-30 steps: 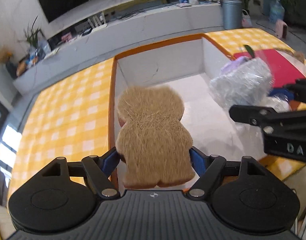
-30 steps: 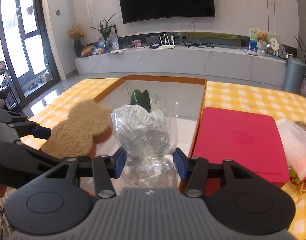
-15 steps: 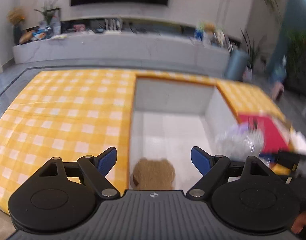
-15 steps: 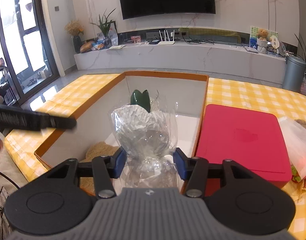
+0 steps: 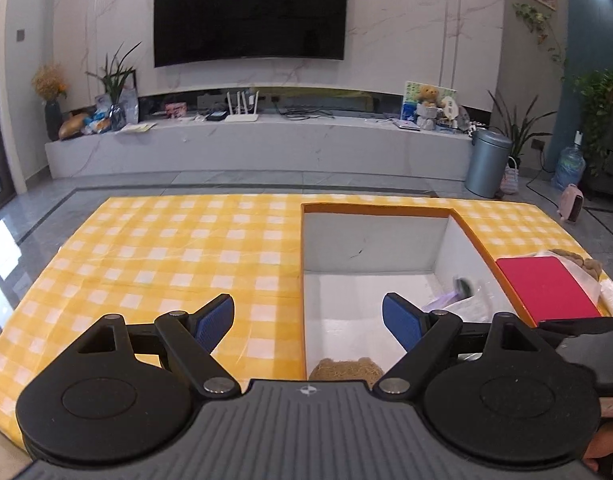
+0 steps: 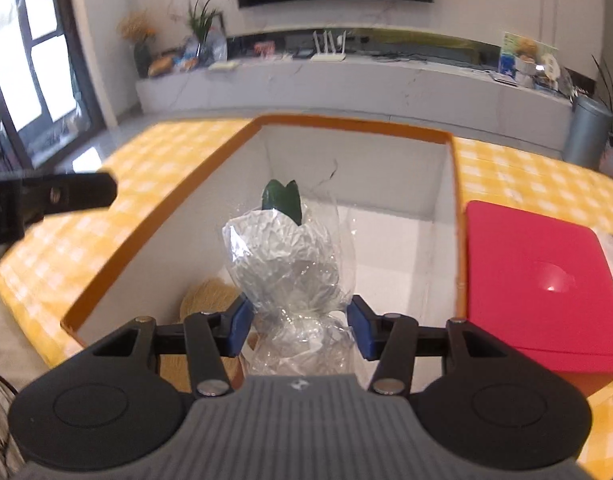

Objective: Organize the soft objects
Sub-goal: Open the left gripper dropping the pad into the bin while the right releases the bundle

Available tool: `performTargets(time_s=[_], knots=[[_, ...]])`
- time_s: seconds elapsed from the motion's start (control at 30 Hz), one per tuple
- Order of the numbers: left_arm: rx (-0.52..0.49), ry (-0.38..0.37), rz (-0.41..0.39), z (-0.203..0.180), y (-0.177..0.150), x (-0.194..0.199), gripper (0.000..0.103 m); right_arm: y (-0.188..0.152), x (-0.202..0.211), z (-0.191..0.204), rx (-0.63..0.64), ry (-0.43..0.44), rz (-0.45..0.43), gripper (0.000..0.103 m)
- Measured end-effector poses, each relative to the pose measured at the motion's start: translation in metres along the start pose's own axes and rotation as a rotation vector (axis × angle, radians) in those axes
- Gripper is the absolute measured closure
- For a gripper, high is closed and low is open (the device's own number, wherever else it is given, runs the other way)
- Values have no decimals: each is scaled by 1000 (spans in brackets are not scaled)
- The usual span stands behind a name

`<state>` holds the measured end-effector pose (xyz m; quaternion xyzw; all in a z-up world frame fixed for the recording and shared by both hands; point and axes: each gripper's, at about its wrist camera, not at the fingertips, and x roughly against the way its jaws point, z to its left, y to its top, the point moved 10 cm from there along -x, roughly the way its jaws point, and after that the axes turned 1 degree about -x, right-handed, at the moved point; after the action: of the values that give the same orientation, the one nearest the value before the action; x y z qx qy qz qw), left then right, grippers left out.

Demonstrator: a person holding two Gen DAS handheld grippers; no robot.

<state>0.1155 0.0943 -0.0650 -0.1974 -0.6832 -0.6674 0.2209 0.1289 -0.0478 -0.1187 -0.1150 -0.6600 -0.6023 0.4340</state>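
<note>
A tan fuzzy bear-shaped sponge (image 5: 346, 369) lies on the white floor of the orange-rimmed box (image 5: 376, 211), near its front wall; in the right wrist view the sponge (image 6: 206, 300) shows left of the bundle. My left gripper (image 5: 308, 322) stands open and empty above the box's left front edge. My right gripper (image 6: 299, 327) is shut on a clear-plastic-wrapped soft bundle (image 6: 284, 256) with a green tip, held over the box (image 6: 358, 126). From the left wrist view the bundle (image 5: 460, 294) appears at the box's right side.
A yellow checked cloth (image 5: 166, 264) covers the table around the box. A red lid (image 5: 546, 286) lies right of the box, with a plastic bag and another fuzzy item (image 5: 574, 258) beyond it. The red lid (image 6: 542, 280) also shows in the right wrist view.
My left gripper let go of the bear sponge, which now lies in the box, then rose and levelled out. My right gripper carried the wrapped bundle forward over the box.
</note>
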Motion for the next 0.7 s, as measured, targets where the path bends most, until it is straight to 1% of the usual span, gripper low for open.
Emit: performTargets(time_s=[0.1,0.17,0.2,0.23,0.3,0.37,0.4,0.43,0.53,0.7], knots=[[33,18,7,3,-2,-3,5,-4,-9,8,87,-43,45,50],[49,19,15,6,-4,-4,5,-9,-16,10,90,-54,88,46],[47,18,15,6,-4,-4,5,-9,-18,8,65,-65,102,41],[42,20,13,7,-4,-4,5,-10,-19,6,36,-75,112,33],[34,31,3,9,-2,-1,5,-10,-17,8,11,-40,113,28],[27,38,-4,9,-1,0,5,-10,-13,12,14,-1,102,16],[27,37,-5,9,-1,0,5,-9,-11,16,26,16,93,12],[29,37,-3,9,-1,0,5,-8,-8,18,38,15,74,6],[29,45,0,9,-1,0,5,1,5,20,64,-14,-1,6],[28,69,-25,5,5,8,5,14,28,10,31,-14,-74,6]])
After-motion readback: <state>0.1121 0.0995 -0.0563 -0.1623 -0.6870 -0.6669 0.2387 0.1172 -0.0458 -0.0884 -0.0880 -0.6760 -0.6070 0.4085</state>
